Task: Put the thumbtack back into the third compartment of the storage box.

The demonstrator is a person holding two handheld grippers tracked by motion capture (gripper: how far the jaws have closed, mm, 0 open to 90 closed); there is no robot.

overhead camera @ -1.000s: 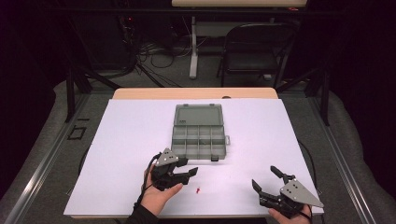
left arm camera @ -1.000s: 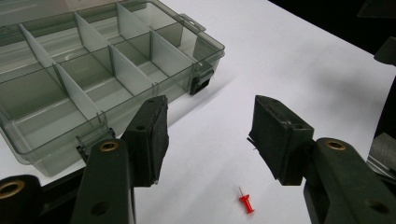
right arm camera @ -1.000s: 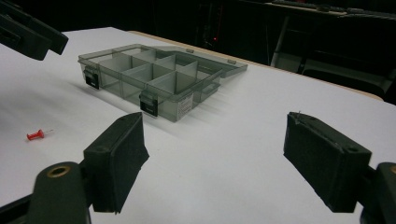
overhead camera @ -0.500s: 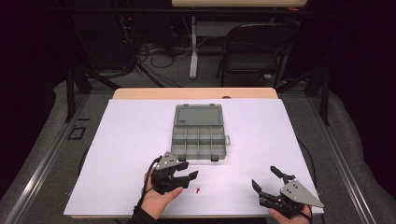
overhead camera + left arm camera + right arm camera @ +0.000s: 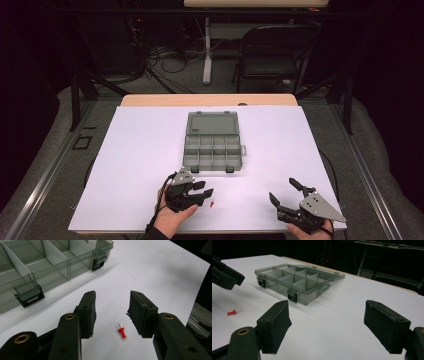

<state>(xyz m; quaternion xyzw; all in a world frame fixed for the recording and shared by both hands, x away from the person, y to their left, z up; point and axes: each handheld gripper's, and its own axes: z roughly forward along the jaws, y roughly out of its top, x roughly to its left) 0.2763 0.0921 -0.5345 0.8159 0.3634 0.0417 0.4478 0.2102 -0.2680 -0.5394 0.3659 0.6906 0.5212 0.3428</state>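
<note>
Closing in, my left tongs [image 5: 112, 312] are narrowing around the red pushpin [image 5: 122, 331], which is lying untouched on the tabletop [image 5: 140, 150]. Light, rigid, slippery; I am aiming for its plastic head. Right tongs [image 5: 332, 325] are resting released.

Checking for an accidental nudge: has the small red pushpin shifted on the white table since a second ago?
No. The small red pushpin lies at the same spot below the grey compartment box, untouched between the closing left gripper jaws.
</note>
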